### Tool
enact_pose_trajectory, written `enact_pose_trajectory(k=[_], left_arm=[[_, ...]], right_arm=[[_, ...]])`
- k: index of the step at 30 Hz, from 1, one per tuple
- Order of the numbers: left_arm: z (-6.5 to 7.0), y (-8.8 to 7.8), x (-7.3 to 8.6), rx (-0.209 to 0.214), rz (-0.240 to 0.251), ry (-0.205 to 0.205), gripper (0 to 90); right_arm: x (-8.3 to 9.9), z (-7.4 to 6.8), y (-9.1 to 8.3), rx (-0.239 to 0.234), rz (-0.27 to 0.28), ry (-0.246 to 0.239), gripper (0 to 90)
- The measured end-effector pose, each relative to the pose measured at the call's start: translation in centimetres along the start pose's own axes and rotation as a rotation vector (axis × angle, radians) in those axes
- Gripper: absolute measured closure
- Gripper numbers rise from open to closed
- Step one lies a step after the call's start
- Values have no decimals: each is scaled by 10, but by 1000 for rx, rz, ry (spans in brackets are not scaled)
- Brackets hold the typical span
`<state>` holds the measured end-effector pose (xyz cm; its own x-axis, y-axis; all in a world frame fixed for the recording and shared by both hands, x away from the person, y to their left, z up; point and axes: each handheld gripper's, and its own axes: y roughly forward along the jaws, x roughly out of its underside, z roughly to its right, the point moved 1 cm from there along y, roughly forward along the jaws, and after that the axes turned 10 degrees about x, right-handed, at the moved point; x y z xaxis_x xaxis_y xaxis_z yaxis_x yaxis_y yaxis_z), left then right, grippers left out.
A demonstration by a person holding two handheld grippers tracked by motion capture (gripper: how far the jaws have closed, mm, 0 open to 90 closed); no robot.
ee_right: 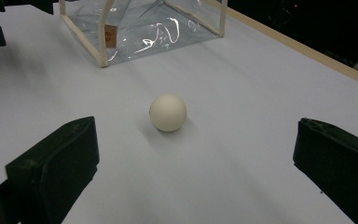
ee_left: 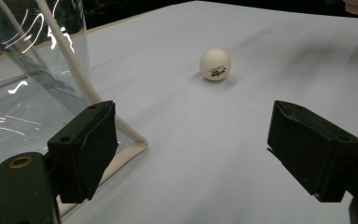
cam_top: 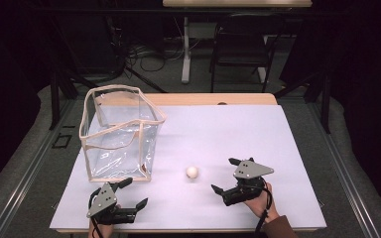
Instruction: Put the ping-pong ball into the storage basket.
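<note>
Evidently early in the run — one white ball (cam_top: 192,172) lay loose on the table (cam_top: 278,148), untouched, just right of the near corner of one clear bag (cam_top: 119,134), which stood upright and looked empty. Right gripper (cam_top: 224,175) sat right of the ball, jaws spread wide, facing it, holding nothing. Left gripper (cam_top: 134,192) rested near the bag's near edge, jaws likewise apart and empty. Judged remaining: grasp, carry and drop into the bag — all of it.
</note>
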<state>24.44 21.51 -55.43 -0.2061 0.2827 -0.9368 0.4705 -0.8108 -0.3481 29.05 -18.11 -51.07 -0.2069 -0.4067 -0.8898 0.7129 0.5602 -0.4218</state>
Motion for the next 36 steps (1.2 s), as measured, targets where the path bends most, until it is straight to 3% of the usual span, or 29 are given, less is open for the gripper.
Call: enact_pose_trajectory(k=[14,36], left_arm=[[0,-1,0,-5,-10,12,161],[1,-1,0,-7,-9,15,161]], right_arm=[[-8,6,16,-14,-20,27,0],[-20,-5,50,-62,-76,22,0]])
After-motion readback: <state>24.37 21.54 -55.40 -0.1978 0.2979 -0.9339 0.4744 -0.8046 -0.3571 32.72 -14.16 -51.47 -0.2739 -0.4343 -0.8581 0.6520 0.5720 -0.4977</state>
